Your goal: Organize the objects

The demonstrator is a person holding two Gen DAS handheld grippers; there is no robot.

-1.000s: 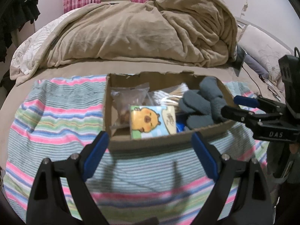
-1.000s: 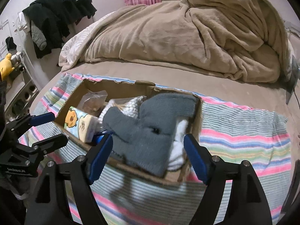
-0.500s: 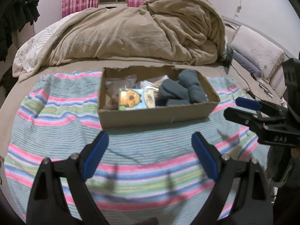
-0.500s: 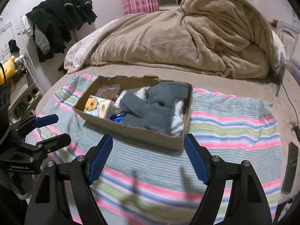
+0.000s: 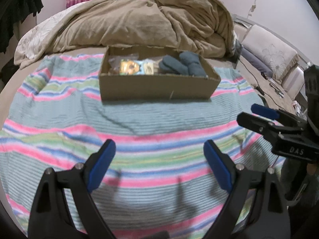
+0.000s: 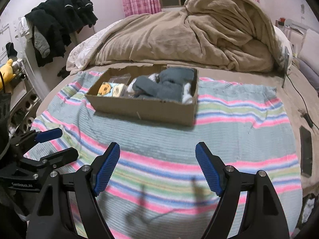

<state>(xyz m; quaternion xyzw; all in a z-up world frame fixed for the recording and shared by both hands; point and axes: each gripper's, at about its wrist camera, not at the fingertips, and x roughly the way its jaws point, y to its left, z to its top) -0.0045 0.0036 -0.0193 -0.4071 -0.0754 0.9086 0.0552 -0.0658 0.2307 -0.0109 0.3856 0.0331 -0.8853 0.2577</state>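
A shallow cardboard box sits on a striped blanket on the bed. Inside it lie grey-blue socks, a packet with a yellow cartoon animal and clear plastic bags. My left gripper is open and empty, well short of the box; it also shows in the right wrist view. My right gripper is open and empty, also back from the box; it also shows in the left wrist view.
A heaped tan duvet lies behind the box. Pillows and cables are at the right. Black clothes hang at the left, with a yellow plush toy. A dark flat device lies on the bed's right edge.
Both grippers have drawn back from the box, which now looks smaller and farther. Both stay open and empty. The box and its contents have not moved.
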